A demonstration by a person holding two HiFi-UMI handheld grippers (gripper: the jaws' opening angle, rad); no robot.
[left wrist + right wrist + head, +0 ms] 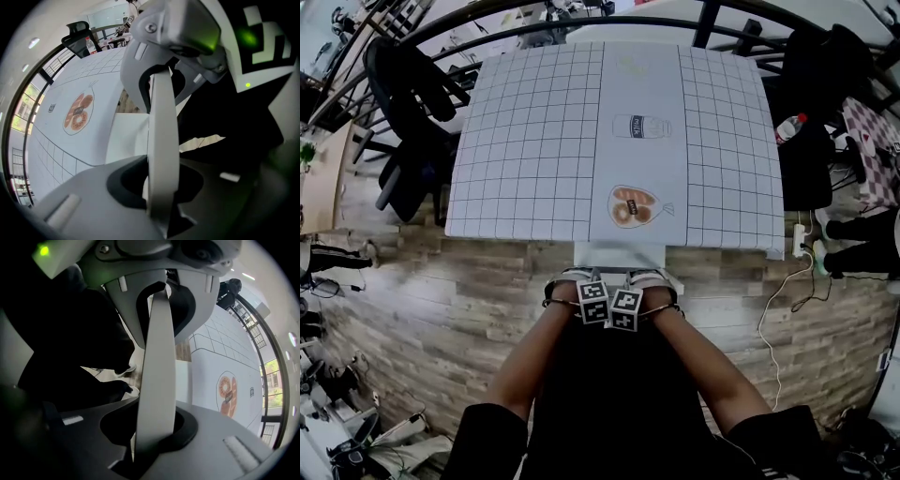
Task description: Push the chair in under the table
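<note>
A person is standing at the near edge of a square table [525, 141], both arms reaching down in front of the body. The left gripper [592, 298] and the right gripper [626, 304] are pointing down, side by side and almost touching. Each is clamping the thin top edge of a white chair [619, 255]. In both gripper views that edge is running as a white band [163, 122] straight through the closed jaws.

The chair is sitting at the middle of the table's near side. Its front part is tucked out of sight under the tabletop, and only a short white stretch is showing between the table edge and the grippers.

A white cloth with a grid of dark lines is covering the table. Down its plain centre strip are a printed picture of doughnuts in a bag [633, 206] and, further away, a printed can [640, 127].

A wood-pattern floor [441, 300] is lying underfoot. To the right of the chair, apart from it, a white power strip [800, 242] is resting by the table corner, with a white cable [773, 319] trailing over the floor. A black office chair [403, 94] is standing off the table's far left corner. A bottle with a red cap [789, 127] is showing beyond the right edge. A black railing [581, 23] is curving behind the table.
</note>
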